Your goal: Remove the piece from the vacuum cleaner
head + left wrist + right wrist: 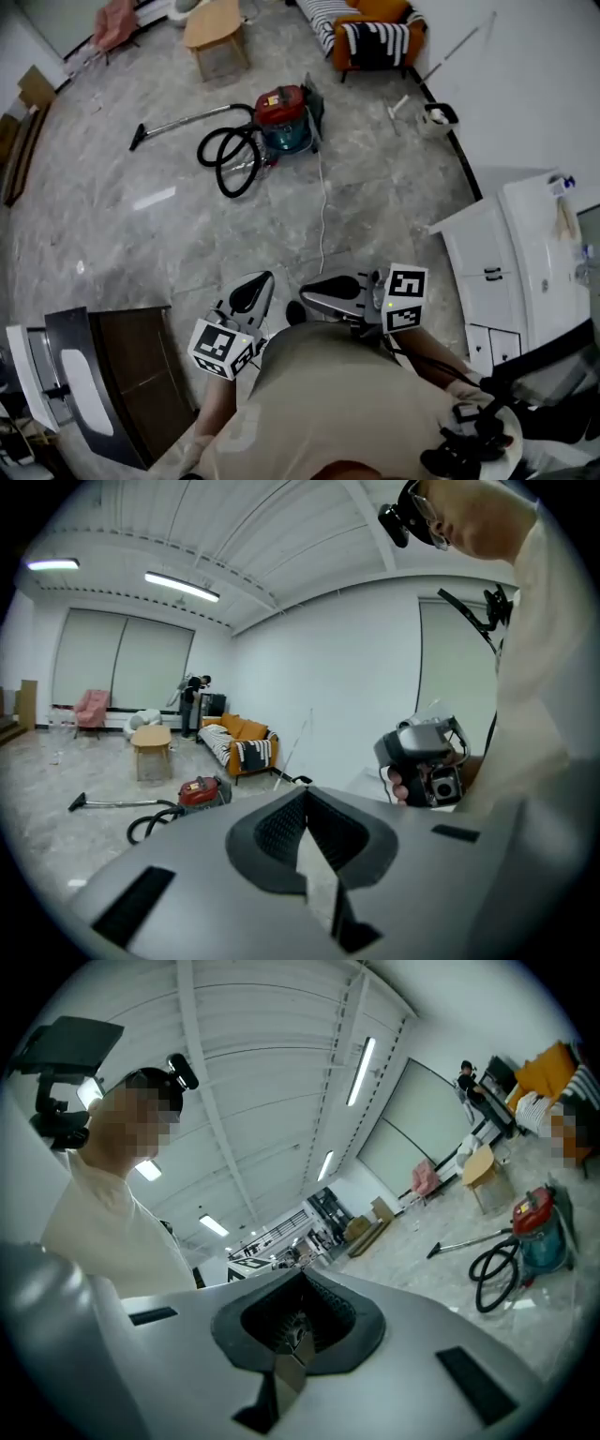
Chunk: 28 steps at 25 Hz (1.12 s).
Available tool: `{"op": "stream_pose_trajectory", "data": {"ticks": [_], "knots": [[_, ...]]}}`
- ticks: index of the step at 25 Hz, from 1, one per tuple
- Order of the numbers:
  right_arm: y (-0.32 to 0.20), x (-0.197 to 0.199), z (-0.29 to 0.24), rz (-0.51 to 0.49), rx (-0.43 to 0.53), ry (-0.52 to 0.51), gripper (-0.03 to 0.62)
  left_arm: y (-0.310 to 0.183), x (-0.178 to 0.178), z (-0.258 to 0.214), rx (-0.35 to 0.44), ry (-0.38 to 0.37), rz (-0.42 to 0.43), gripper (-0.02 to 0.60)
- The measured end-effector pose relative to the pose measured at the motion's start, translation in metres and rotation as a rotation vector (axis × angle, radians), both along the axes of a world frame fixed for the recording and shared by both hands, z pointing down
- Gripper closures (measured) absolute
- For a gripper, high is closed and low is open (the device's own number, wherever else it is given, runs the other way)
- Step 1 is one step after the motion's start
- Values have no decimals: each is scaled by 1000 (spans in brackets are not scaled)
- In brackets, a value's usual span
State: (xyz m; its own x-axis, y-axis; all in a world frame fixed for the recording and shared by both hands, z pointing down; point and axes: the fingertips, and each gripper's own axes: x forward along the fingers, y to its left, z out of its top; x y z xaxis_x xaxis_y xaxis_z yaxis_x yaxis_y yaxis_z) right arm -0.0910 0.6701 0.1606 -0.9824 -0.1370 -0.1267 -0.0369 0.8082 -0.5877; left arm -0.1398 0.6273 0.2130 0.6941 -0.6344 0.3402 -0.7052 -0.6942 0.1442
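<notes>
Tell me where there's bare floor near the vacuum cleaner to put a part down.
Bare grey marble floor lies between the metal wand and the dark cabinet. Another patch sits right of the white cord, toward the white cabinet. It is crowded beside the red and teal vacuum cleaner, where the black hose coils.

open floor (141, 253), hose (201, 148) looped before vacuum cleaner (283, 114)

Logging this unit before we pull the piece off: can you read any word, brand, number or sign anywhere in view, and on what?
No text can be read in any view.
vacuum cleaner: red and teal body; any brand or label is too small to read.
left marker cube and right marker cube: black-and-white square patterns only, no letters or digits.
</notes>
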Motion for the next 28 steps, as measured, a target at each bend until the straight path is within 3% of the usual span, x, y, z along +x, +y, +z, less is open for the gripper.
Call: {"op": "stream_pose_trajectory", "data": {"ticks": [7, 11, 16, 22, 28], "knots": [[-28, 7, 0, 253, -8, 41, 591, -32, 22, 4, 3, 43, 257, 577], [-32, 8, 2, 377, -22, 39, 591, -43, 22, 2, 9, 26, 340, 577], [-48, -6, 0, 409, -44, 32, 591, -63, 2, -5, 22, 34, 288, 577], [-48, -27, 10, 305, -65, 56, 591, -61, -29, 14, -7, 39, 160, 577], [-70, -49, 14, 190, -91, 16, 592, -80, -64, 18, -7, 10, 22, 580]]}}
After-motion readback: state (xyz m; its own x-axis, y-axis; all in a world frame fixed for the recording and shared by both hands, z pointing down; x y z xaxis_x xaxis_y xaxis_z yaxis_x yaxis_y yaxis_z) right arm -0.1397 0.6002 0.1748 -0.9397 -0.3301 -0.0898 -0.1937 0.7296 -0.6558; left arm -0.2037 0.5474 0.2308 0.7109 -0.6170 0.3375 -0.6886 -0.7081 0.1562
